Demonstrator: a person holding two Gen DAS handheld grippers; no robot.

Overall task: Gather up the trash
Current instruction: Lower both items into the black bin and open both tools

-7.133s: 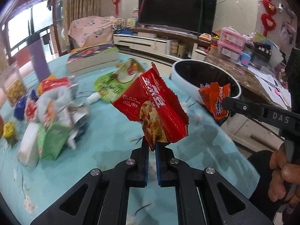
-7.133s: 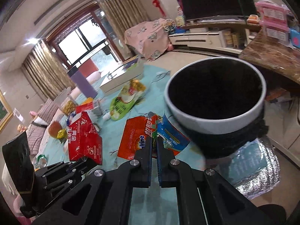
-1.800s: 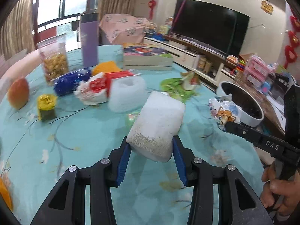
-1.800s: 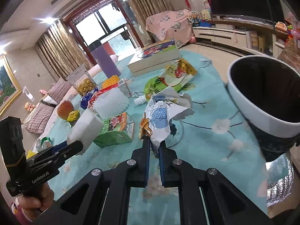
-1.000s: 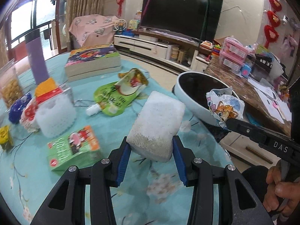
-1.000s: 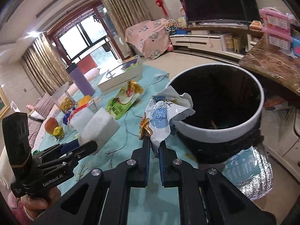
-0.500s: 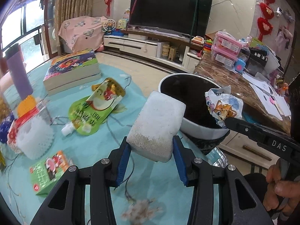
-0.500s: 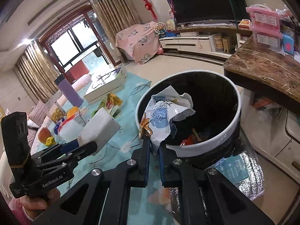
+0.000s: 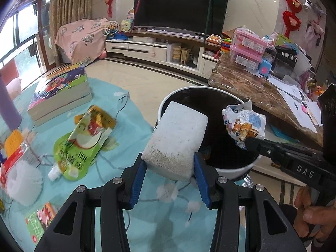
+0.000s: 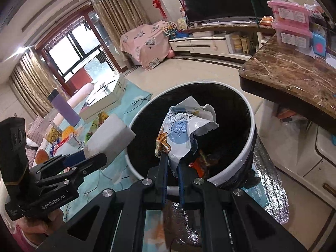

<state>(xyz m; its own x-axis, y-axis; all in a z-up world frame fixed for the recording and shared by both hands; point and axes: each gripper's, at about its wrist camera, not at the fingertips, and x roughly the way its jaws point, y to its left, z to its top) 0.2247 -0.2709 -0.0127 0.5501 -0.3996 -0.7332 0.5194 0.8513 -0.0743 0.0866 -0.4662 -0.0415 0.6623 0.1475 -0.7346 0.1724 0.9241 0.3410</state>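
A white foam block (image 9: 178, 138) sits clamped between the blue pads of my left gripper (image 9: 169, 163), hanging over the near left rim of the white bin (image 9: 166, 103) with its black liner. My right gripper (image 10: 171, 161) is shut on a crumpled white and blue snack wrapper (image 10: 184, 130), held above the bin's (image 10: 241, 168) open mouth. Red and orange wrappers lie at the bottom inside. In the left wrist view the wrapper (image 9: 244, 126) hangs over the bin's right side. The right wrist view shows the foam block (image 10: 109, 134) just left of the rim.
On the teal tablecloth lie a green drink pouch (image 9: 82, 147), a stack of books (image 9: 58, 92), a white foam net (image 9: 23, 180) and a green carton (image 9: 40, 216). A brown marble counter (image 9: 262, 92) stands right of the bin. Silver foil (image 10: 271, 189) lies under it.
Both grippers have travelled from over the table toward the bin, each keeping its load. The wrapper now hangs over the bin's opening and the foam block has reached its rim.
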